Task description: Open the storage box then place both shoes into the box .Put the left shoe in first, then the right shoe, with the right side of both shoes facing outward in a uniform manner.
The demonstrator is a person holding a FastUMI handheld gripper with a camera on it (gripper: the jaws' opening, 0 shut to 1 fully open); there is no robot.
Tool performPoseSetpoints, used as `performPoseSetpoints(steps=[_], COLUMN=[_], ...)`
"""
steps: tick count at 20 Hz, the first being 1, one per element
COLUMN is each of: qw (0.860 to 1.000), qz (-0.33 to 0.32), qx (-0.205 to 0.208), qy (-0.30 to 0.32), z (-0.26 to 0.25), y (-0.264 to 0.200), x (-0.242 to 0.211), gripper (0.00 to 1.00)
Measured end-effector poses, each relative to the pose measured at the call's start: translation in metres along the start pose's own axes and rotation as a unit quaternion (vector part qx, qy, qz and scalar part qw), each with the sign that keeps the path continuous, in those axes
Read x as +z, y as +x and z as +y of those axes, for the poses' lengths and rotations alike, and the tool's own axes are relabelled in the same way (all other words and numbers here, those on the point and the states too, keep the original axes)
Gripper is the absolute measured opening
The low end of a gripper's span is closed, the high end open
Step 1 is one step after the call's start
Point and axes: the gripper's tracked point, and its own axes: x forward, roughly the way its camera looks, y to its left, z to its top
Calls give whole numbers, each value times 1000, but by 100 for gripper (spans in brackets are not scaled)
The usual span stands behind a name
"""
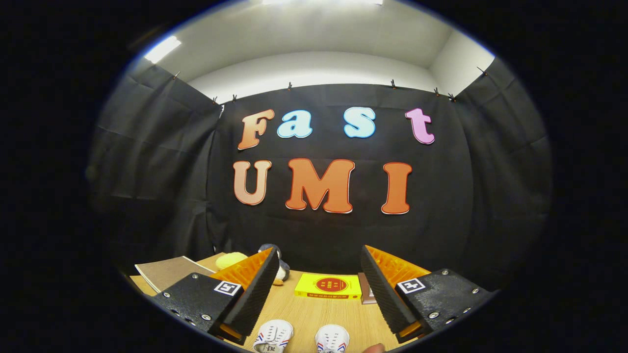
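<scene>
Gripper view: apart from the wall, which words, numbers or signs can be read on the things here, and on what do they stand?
No text can be read.
Flat yellow book, red round emblem and dark print: too small to read.
Two white canvas shoes: marks on them are blurred.
Square black-and-white marker on each side of the gripper: a coded pattern, no words. Its jaws stand open, holding nothing.

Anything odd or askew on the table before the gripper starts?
Nothing stands out. Two shoes sit side by side, toes forward, between the open gripper's fingers. A yellow book lies flat beyond them on the table.
</scene>
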Motion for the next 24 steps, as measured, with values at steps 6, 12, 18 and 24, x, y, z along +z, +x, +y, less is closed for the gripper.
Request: performPoseSetpoints(steps=[6, 12, 18, 24], qw=[991, 965, 911, 827], qz=[97, 177, 269, 370], qx=[80, 169, 255, 324], qy=[50, 89, 180, 272], z=[56, 126, 193, 252], y=[10, 11, 6, -12], x=[-50, -85, -120, -154], gripper=[100, 99, 96, 96])
